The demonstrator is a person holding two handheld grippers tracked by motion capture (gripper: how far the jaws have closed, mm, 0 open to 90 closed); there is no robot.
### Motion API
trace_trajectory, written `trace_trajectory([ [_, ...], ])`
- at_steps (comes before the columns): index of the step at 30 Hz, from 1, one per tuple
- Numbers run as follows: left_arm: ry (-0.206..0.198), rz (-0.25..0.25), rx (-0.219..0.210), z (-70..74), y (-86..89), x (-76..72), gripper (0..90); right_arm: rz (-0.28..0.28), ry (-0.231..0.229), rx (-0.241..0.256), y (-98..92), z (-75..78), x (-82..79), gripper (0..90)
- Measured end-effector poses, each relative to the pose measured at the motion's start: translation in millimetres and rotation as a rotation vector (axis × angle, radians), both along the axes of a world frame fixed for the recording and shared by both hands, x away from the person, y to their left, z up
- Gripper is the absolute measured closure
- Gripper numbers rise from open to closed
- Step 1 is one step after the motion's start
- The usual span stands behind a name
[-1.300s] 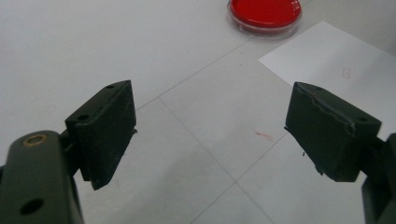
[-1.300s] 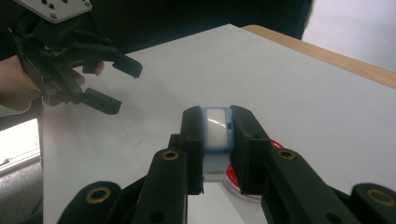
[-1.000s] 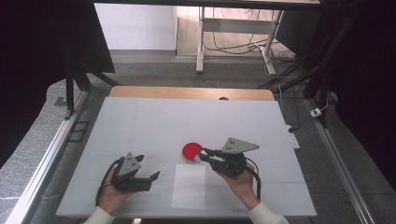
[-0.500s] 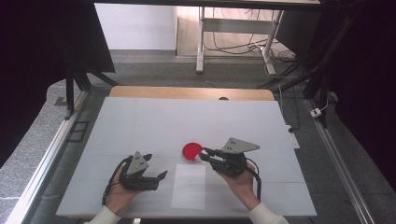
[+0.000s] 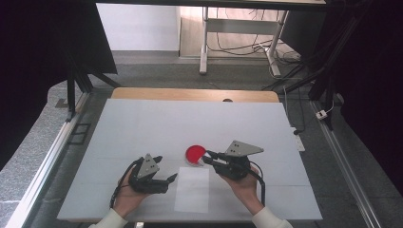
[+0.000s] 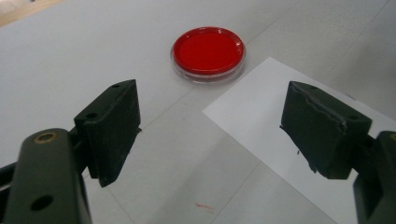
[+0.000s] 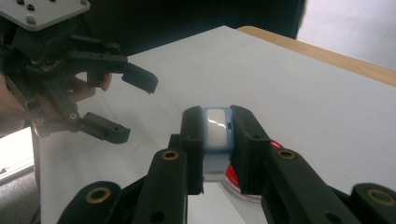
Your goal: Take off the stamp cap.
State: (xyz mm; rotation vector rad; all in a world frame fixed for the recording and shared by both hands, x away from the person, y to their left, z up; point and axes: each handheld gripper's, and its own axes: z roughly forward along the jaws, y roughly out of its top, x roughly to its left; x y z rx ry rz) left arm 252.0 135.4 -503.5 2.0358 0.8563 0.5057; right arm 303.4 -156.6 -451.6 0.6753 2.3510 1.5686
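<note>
A round red dish (image 5: 195, 153) with a clear rim lies on the white table, seen again as the red dish (image 6: 208, 52) ahead of my left gripper. My right gripper (image 5: 207, 157) reaches in from the right, its tips at the dish's right edge. The right gripper (image 7: 217, 119) is shut on a small light-blue block with a white face (image 7: 216, 129), held just above the red dish (image 7: 239, 181), which is mostly hidden. My left gripper (image 5: 166, 168) stands open at the left edge of a white paper sheet (image 5: 192, 189), with nothing between the jaws of the left gripper (image 6: 219, 128).
The white table top (image 5: 157, 123) stretches bare behind the dish, ending at a wooden strip (image 5: 190, 94). The paper sheet (image 6: 280, 140) lies just in front of the dish. The left gripper (image 7: 127, 105) appears open, close to my right gripper.
My left gripper has moved to the right, toward the paper and the dish. The right gripper with the block has stayed where it was.
</note>
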Motion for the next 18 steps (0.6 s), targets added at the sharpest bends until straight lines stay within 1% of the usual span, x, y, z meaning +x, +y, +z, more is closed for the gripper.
trace_trajectory([
  [8,-0.003,-0.022,0.020,-0.6,-10.7,2.6,20.0,0.000,-0.003,-0.005,3.5,-1.7,0.2,74.9],
  [10,-0.003,-0.024,0.020,-0.5,-13.0,3.7,20.0,-0.001,-0.001,-0.010,4.1,-2.0,0.6,74.8],
  [13,-0.014,-0.021,0.015,-0.4,-16.9,4.5,20.3,-0.003,-0.005,-0.011,4.5,-2.8,0.9,74.9],
  [18,-0.008,-0.035,0.021,-0.6,-22.6,6.7,20.3,-0.005,-0.002,-0.008,4.9,-2.9,0.9,74.9],
])
